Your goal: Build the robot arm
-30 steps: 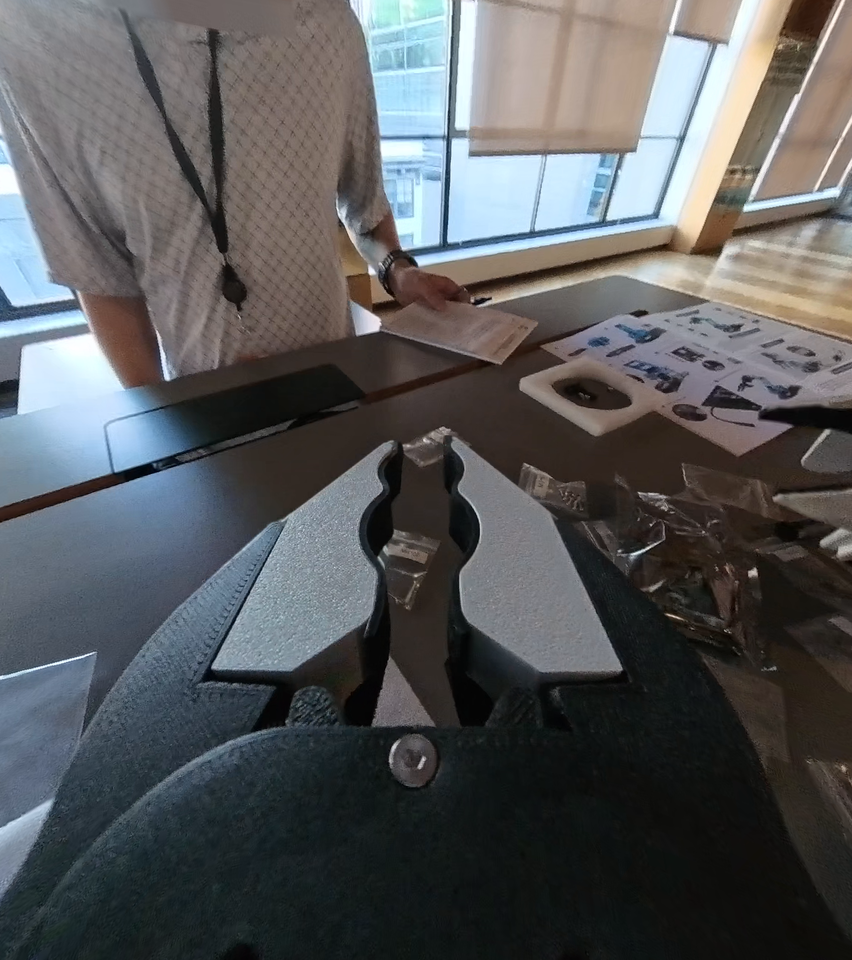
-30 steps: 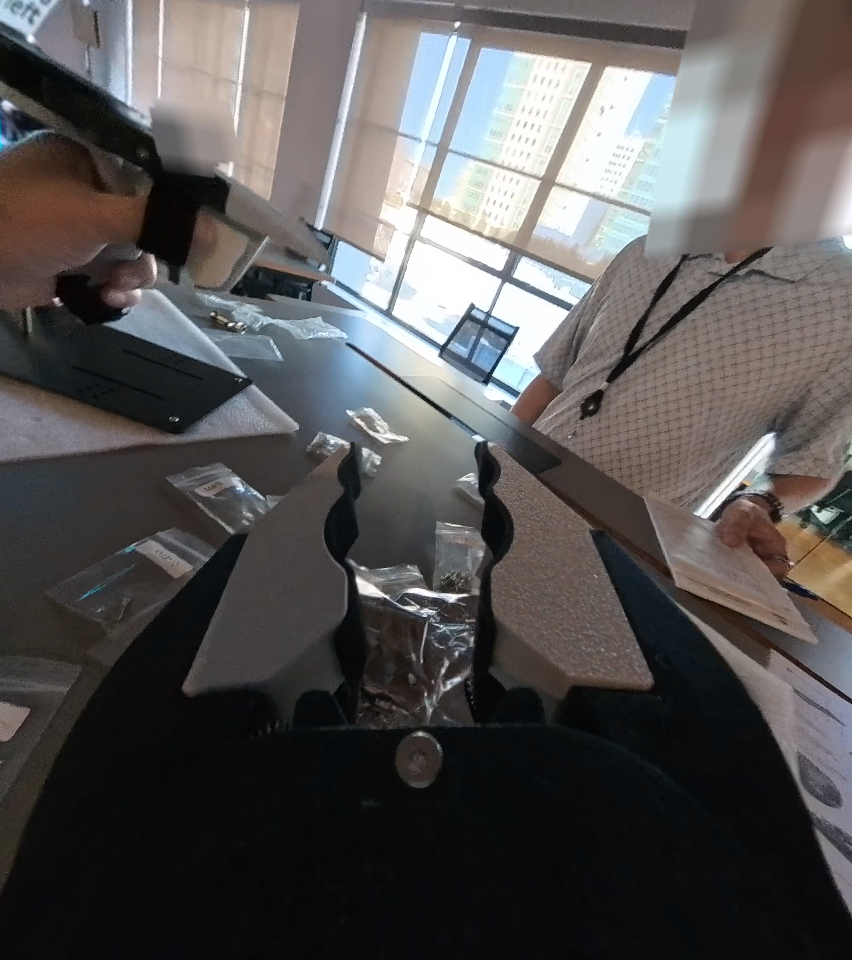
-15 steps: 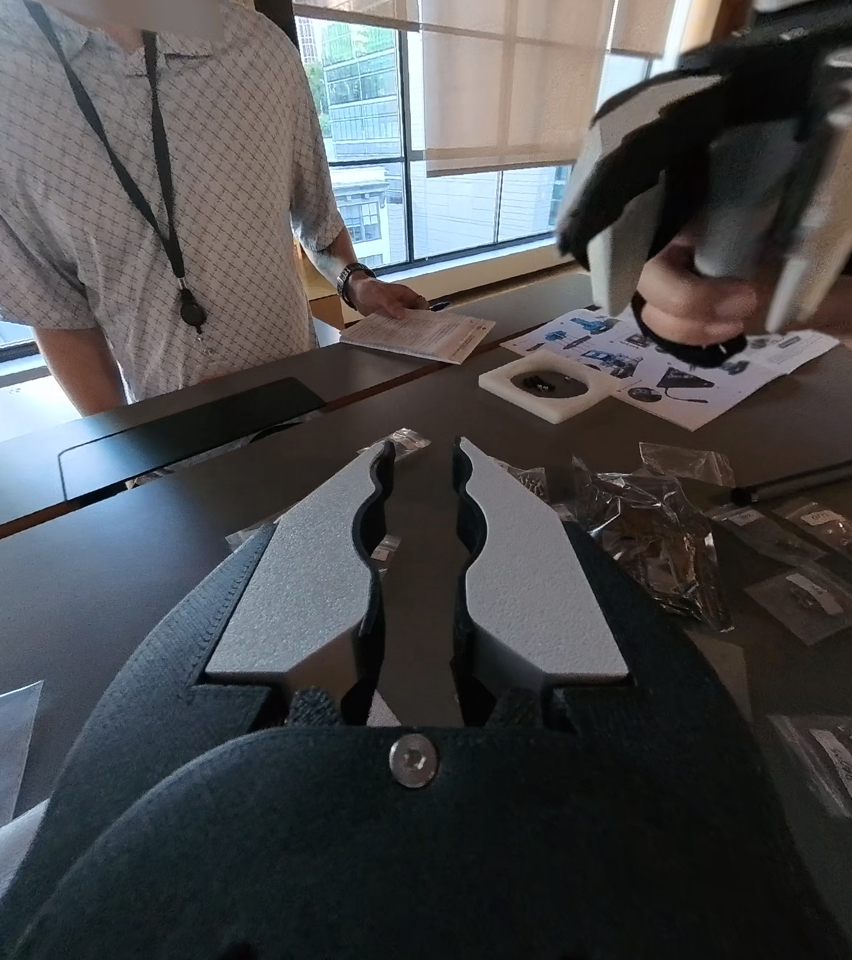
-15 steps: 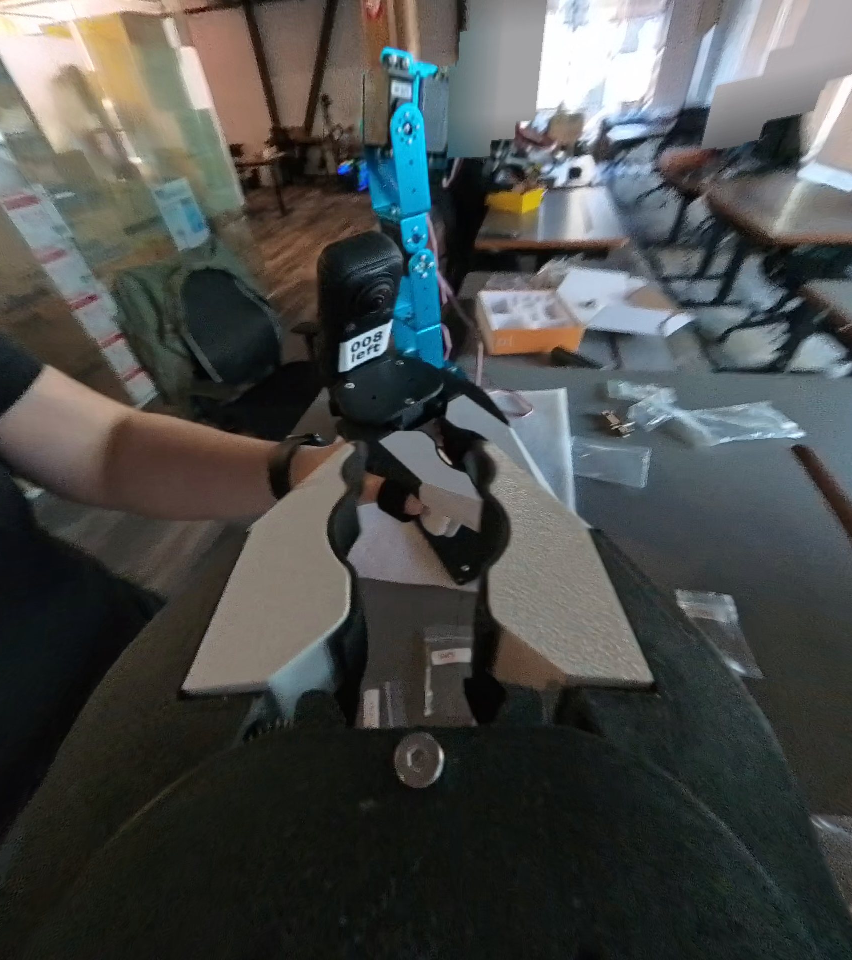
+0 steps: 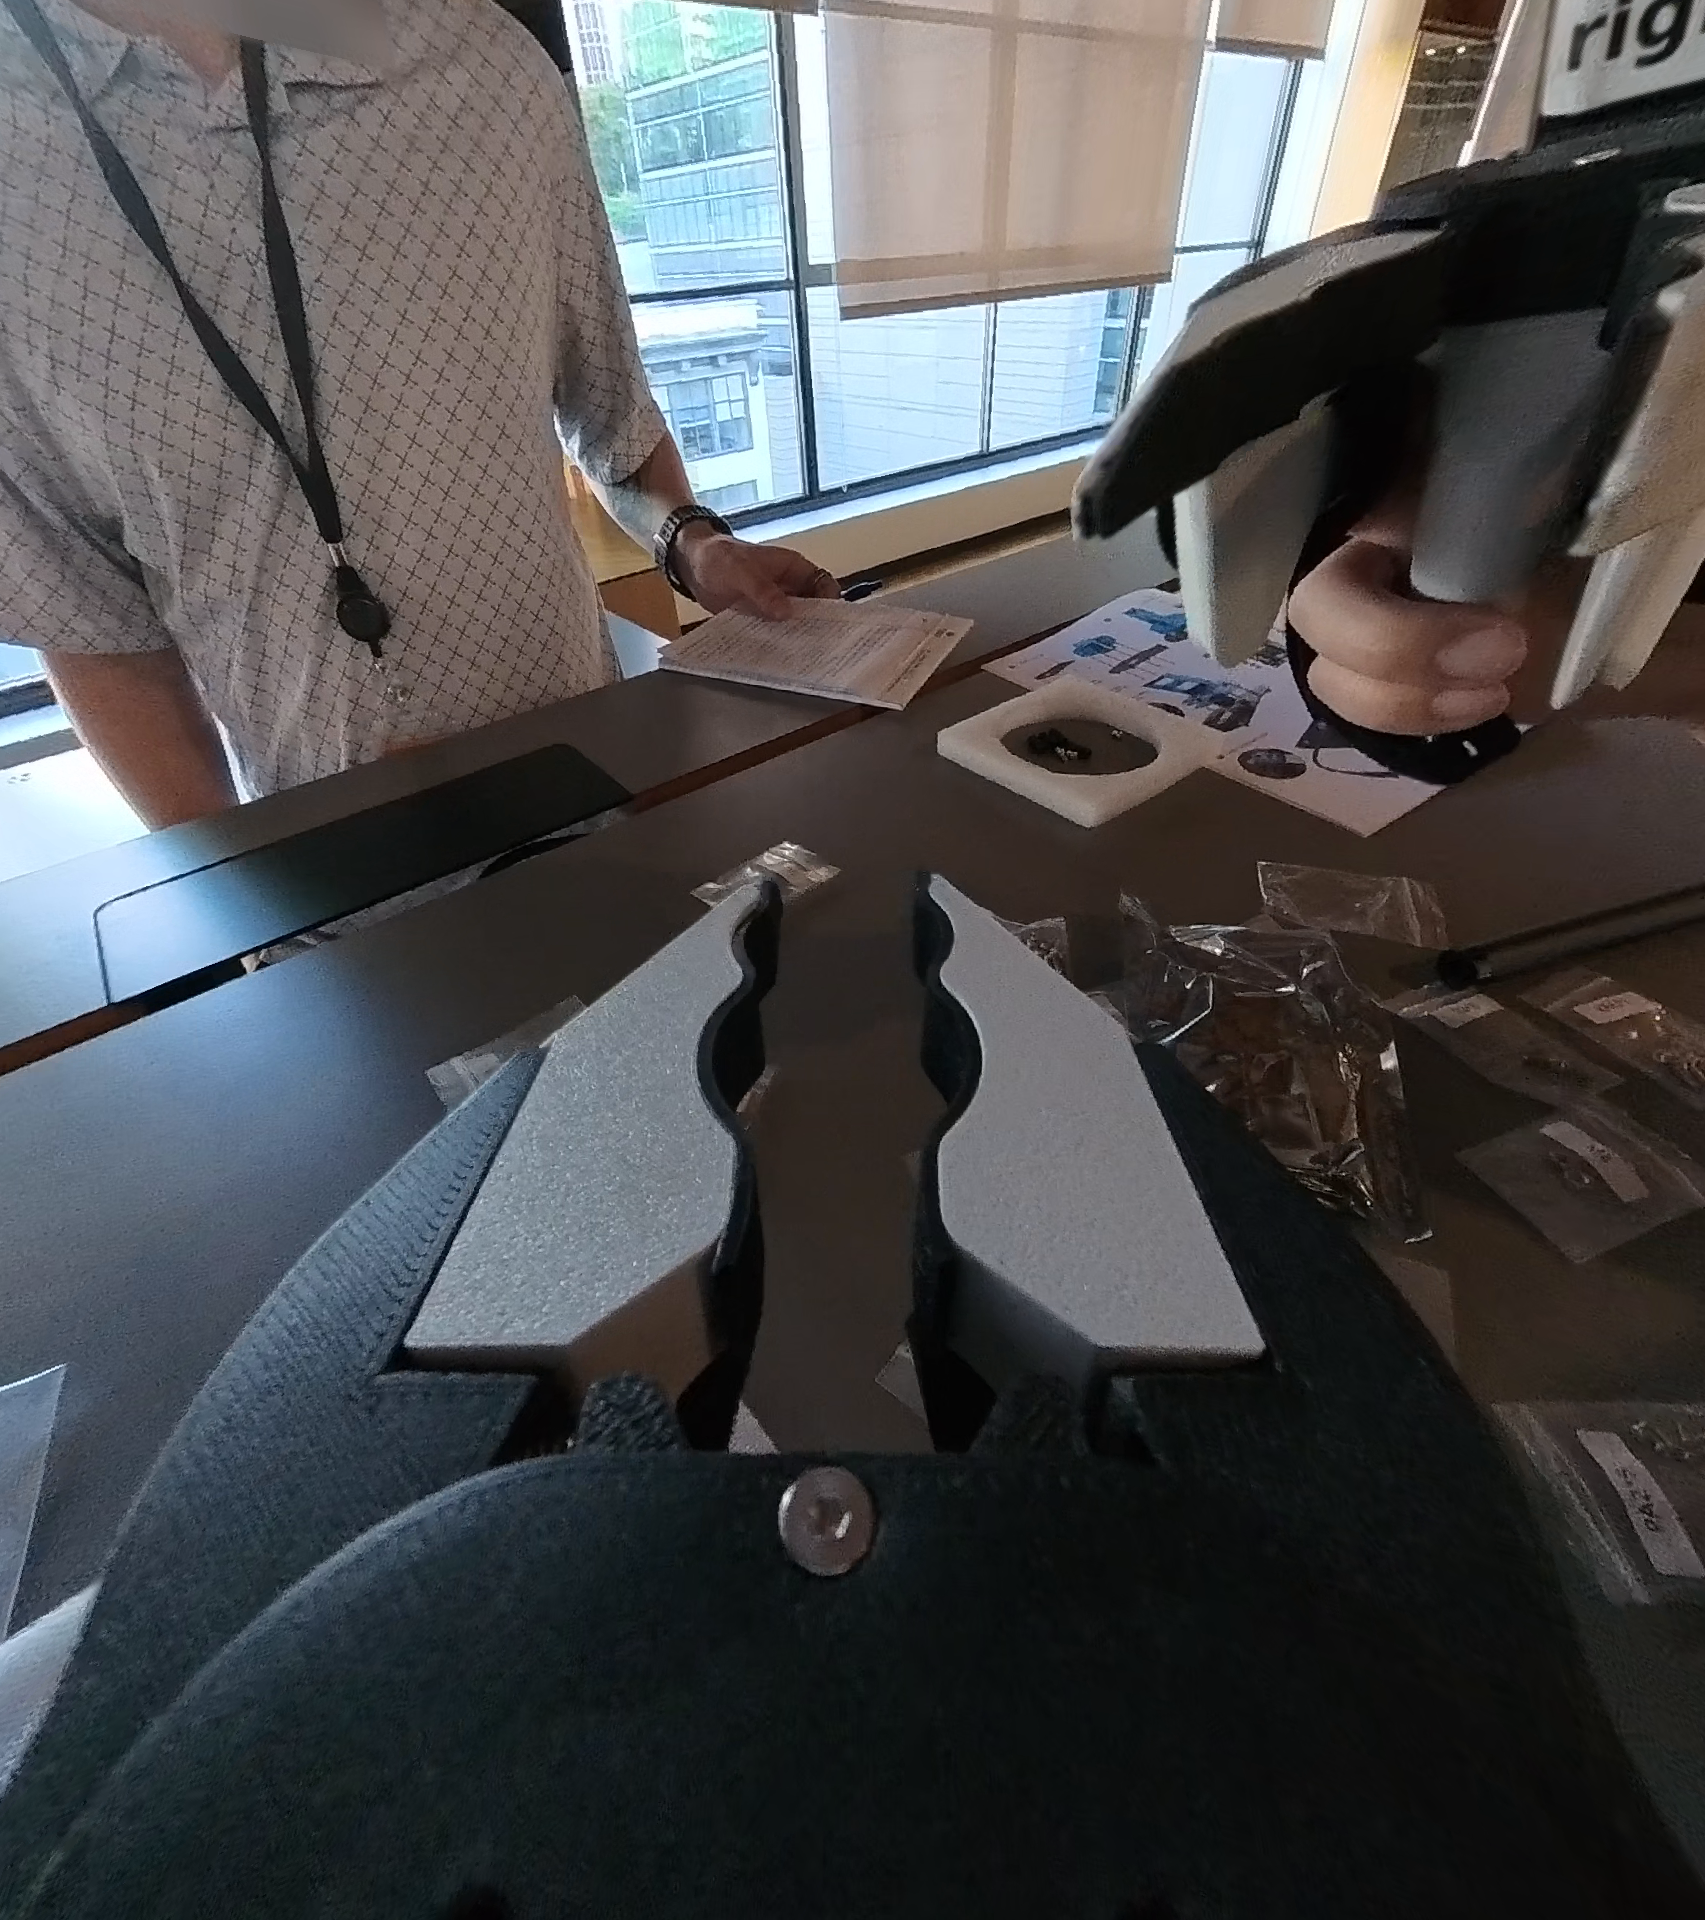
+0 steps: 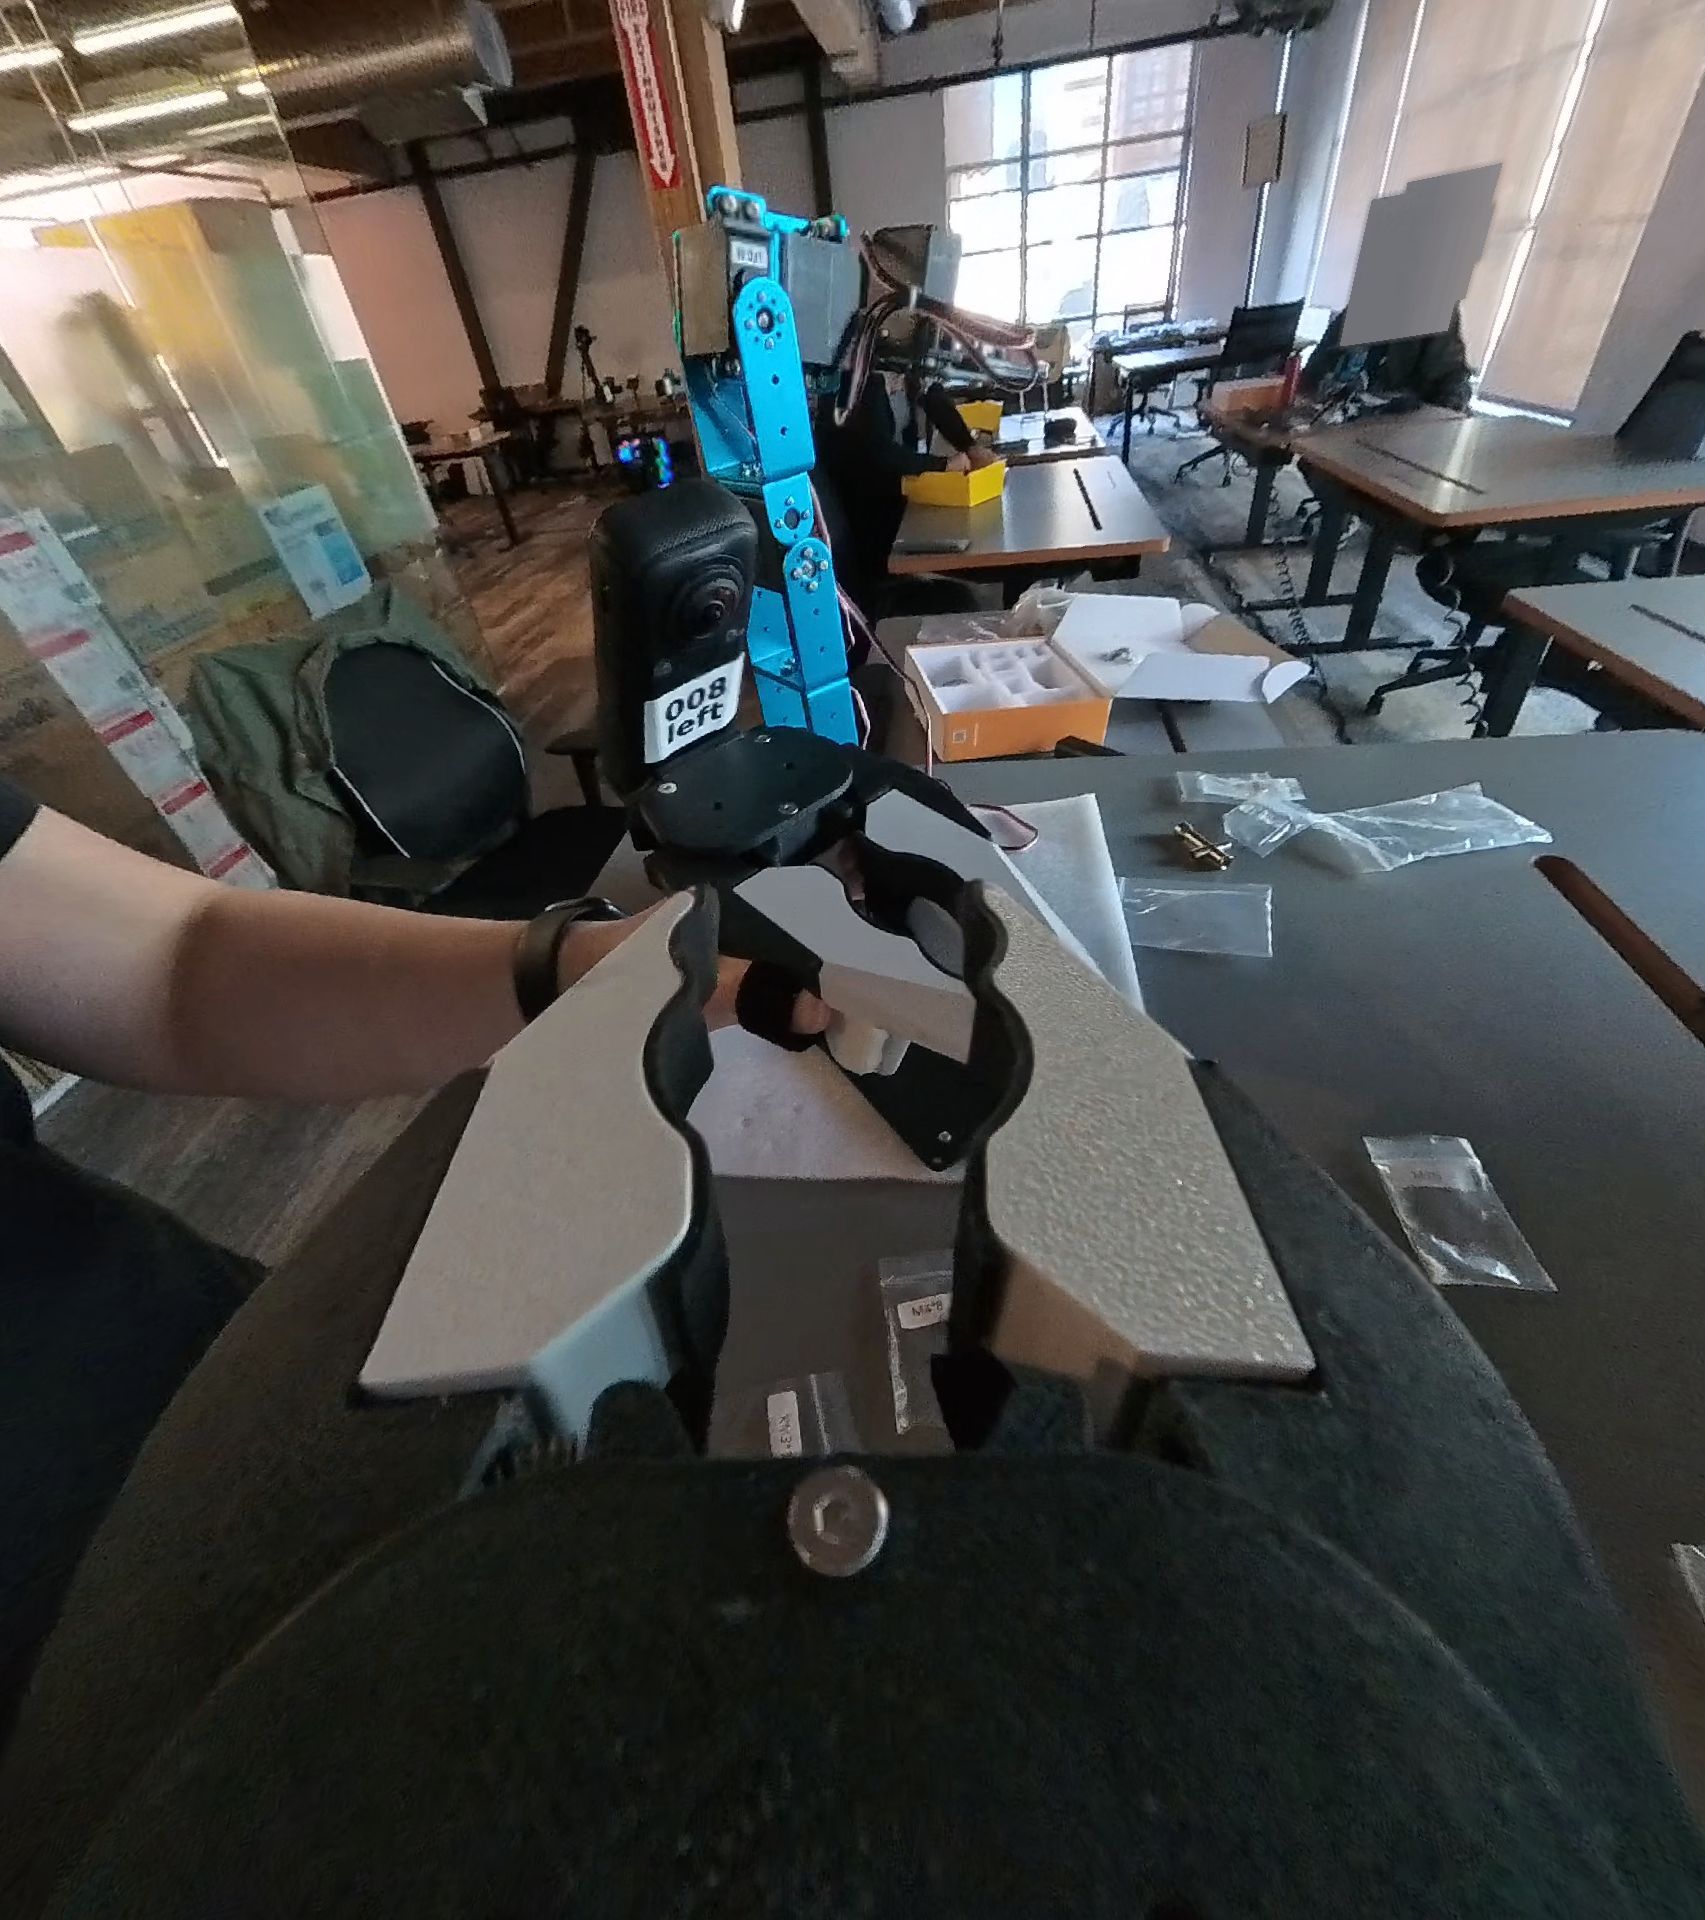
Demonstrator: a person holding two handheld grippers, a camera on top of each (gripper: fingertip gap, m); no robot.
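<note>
Both your left gripper (image 5: 843,914) and right gripper (image 6: 832,914) hang open, holding nothing; swinging could bump them together

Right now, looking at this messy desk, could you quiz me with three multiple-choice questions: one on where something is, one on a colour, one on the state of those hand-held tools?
1. Where is the white foam tray?
A. on the dark table, beside the printed sheet
B. on the floor
C. between the left tool's fingers

2. What colour is the jointed arm behind the camera?
A. red
B. blue
C. white

3. How does the left tool stand?
A. shut on a bag
B. shut on a pen
C. open, empty

Answers: 1 A, its base lies flat on the tabletop; 2 B, its links are bright blue; 3 C, only table shows in the gap between its fingers. The right tool is open too.
</note>
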